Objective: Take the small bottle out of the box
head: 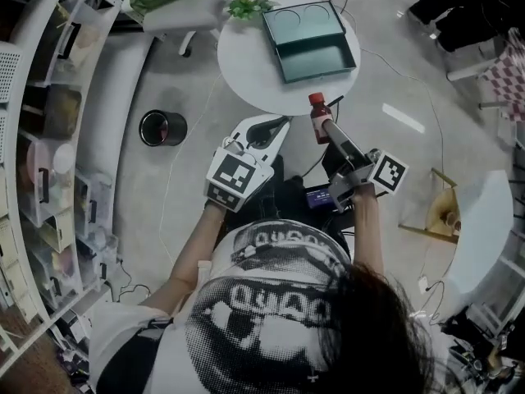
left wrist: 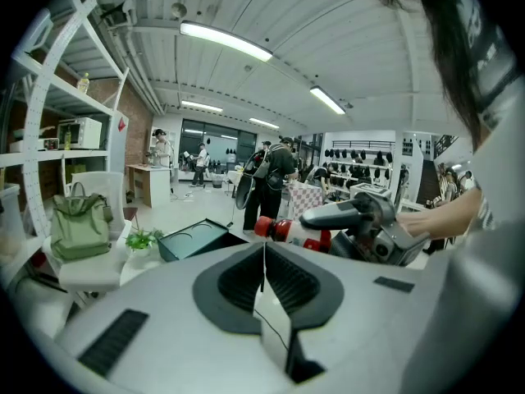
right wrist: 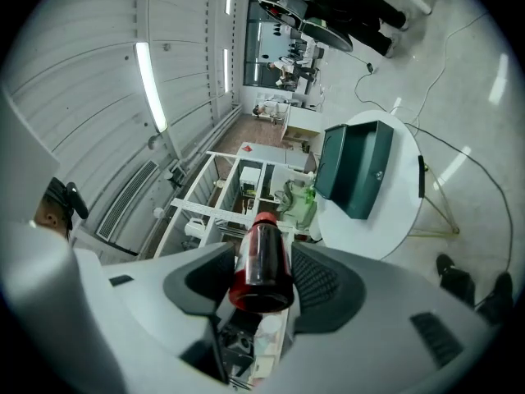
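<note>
- Right gripper (head: 325, 126) has its jaws clamped on the small bottle (right wrist: 262, 253) (red cap, dark red stuff inside), up in the air by the round table's (head: 246, 68) near edge.
- Teal box (head: 316, 56) sits open farther back, so the lift-out looks done.
- Left gripper (left wrist: 262, 263) is closed up, empty.
- Next, I'd guess: stand the bottle on bare tabletop, then release.
</note>
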`<act>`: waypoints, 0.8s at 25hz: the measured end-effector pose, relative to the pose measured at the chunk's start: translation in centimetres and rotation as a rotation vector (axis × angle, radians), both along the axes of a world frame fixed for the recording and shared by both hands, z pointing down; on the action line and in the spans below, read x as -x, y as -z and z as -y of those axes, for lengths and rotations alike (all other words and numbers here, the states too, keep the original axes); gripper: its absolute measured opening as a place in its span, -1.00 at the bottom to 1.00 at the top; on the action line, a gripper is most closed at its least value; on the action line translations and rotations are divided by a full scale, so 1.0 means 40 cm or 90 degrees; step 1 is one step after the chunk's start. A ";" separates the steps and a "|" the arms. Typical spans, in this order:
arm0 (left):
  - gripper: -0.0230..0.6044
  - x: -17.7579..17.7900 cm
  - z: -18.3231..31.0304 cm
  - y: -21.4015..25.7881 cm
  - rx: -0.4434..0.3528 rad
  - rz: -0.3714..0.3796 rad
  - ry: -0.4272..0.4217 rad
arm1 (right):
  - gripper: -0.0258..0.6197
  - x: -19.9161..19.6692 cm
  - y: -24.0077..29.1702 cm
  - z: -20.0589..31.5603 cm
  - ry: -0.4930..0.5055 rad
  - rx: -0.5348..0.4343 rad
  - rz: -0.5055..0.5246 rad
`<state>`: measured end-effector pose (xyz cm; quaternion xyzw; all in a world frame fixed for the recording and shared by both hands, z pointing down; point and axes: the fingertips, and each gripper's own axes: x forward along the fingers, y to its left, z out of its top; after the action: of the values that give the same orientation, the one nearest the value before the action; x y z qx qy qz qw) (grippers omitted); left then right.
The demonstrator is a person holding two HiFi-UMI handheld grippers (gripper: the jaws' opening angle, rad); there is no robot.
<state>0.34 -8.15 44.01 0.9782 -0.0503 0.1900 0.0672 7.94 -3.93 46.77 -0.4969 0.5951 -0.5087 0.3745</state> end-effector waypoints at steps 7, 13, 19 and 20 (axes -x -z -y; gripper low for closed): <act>-0.88 0.070 -0.130 -0.003 0.003 -0.002 0.037 | -0.25 0.046 0.020 -0.121 0.013 -0.027 0.008; -0.88 0.113 -0.197 0.014 -0.005 -0.008 0.053 | -0.25 0.076 0.027 -0.199 0.012 -0.037 0.015; -0.88 0.124 -0.244 0.037 -0.001 -0.011 0.046 | -0.25 0.095 0.035 -0.234 0.008 -0.048 0.022; -0.88 0.125 -0.255 0.035 0.002 -0.006 0.039 | -0.25 0.096 0.036 -0.237 0.005 -0.049 0.023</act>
<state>-4.66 2.04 42.63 0.9770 -0.0793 0.1831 0.0748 4.10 5.56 45.33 -0.4702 0.6095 -0.4959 0.4019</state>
